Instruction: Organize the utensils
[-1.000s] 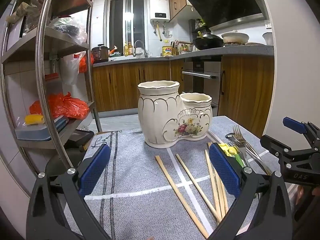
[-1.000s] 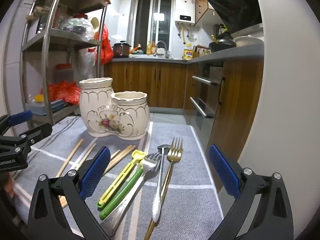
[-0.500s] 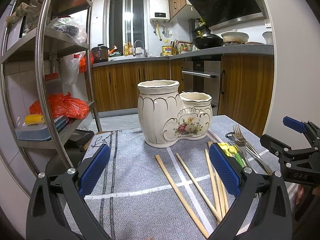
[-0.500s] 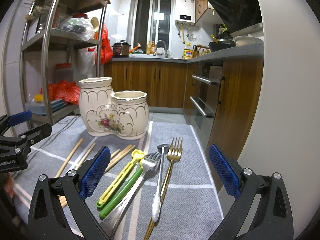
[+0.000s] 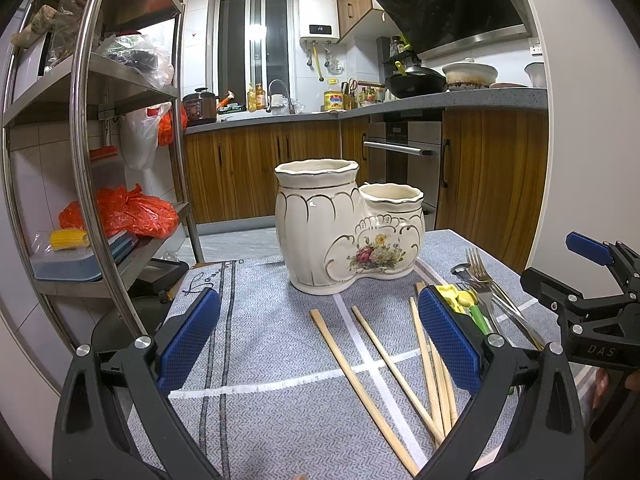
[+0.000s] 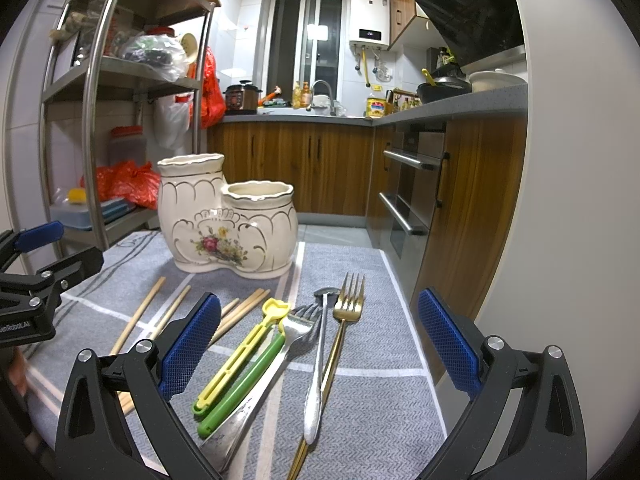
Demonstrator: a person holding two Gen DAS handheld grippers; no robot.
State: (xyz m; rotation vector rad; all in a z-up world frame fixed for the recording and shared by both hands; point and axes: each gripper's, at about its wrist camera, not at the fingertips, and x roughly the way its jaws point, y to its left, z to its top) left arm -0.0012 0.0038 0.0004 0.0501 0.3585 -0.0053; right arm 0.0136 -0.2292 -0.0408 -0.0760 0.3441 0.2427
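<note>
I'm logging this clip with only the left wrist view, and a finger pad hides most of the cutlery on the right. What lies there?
Observer: Five pieces: a yellow plastic utensil, a green plastic utensil, a silver fork, a silver spoon and another fork.
Operator: Is that last fork steel too?
Observer: No, it is gold-coloured.
Operator: Is the right gripper holding anything?
Observer: No. The right gripper is open, with nothing between its fingers.

Evenly bright indoor light, sharp focus, glare on the window (image 5: 256, 34), strong fisheye bending with dark corners.
</note>
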